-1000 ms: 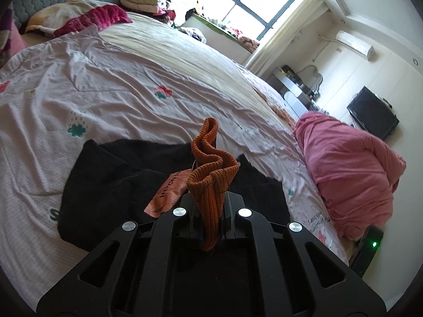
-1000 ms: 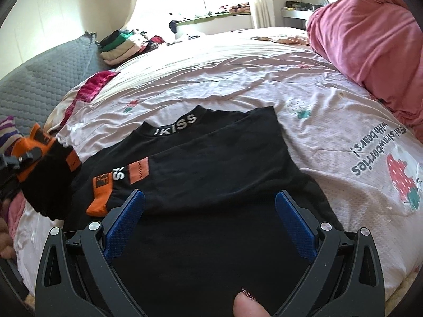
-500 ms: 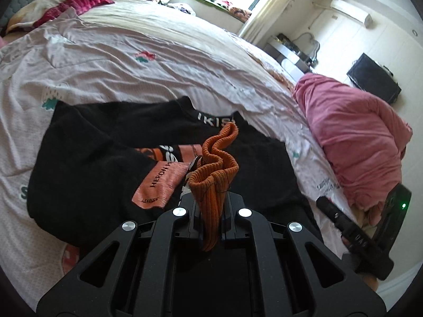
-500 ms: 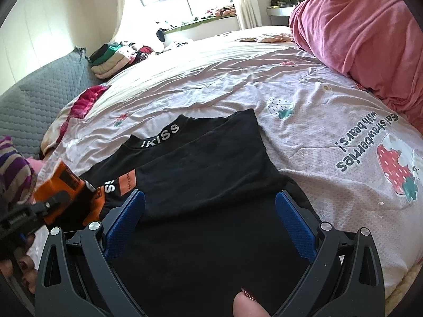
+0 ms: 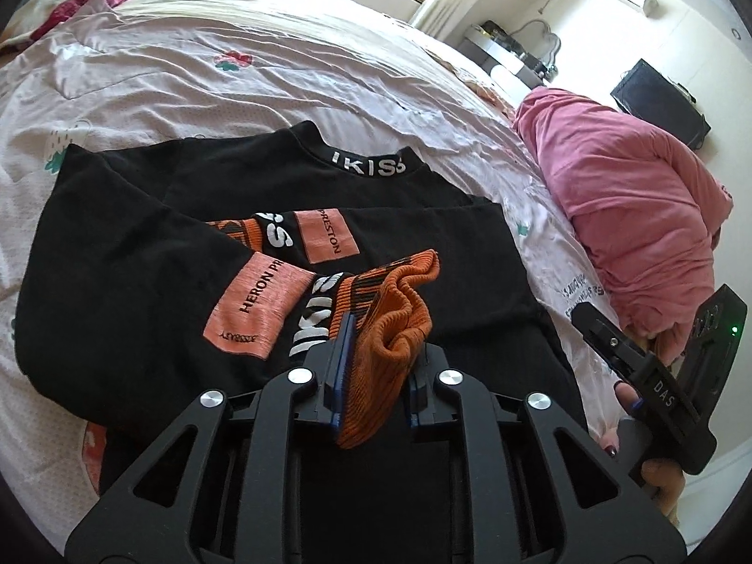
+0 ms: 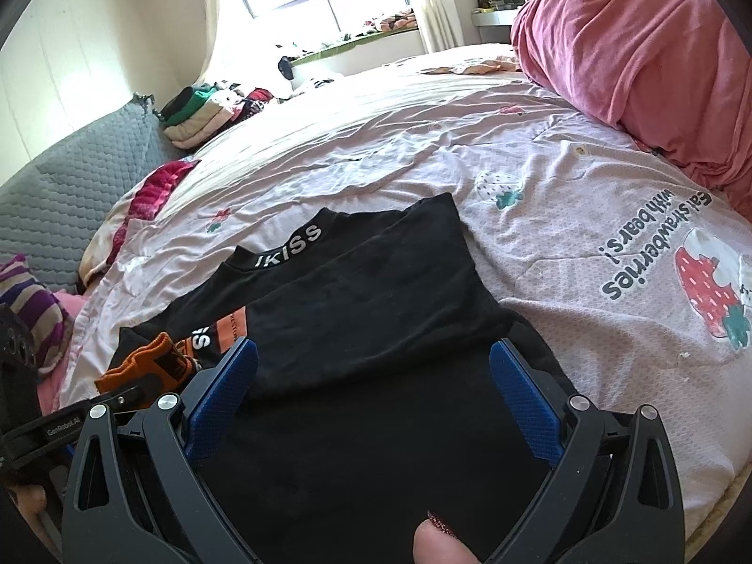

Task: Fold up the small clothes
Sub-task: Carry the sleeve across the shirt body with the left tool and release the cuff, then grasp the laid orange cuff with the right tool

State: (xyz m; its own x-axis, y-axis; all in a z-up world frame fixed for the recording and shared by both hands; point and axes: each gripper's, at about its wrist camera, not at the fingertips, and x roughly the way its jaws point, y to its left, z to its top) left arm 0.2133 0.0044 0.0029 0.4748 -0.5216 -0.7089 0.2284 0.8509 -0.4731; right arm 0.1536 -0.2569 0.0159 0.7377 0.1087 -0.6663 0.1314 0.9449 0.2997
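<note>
A black long-sleeved top [image 5: 141,282] printed "IKISS" lies on the pink bed sheet [image 5: 235,70], both sleeves folded across its chest. My left gripper [image 5: 376,366] is low over the top's middle. Its jaws are opening, and the orange ribbed sleeve cuff [image 5: 399,310] slumps loosely between the blue pads. In the right wrist view the same top [image 6: 376,305] fills the foreground. My right gripper [image 6: 371,376] hovers open over its lower body with nothing between the fingers. The cuff [image 6: 145,366] shows at the left there.
A heaped pink quilt [image 6: 658,47] lies on the right side of the bed. A stack of folded clothes [image 6: 202,113] sits at the far left by a grey quilted headboard [image 6: 61,197]. A striped garment [image 6: 28,310] lies at the left edge.
My left gripper came down and forward over the top. The cuff, pinched upright before, now sags onto the top as the jaws part. The right gripper stayed put.
</note>
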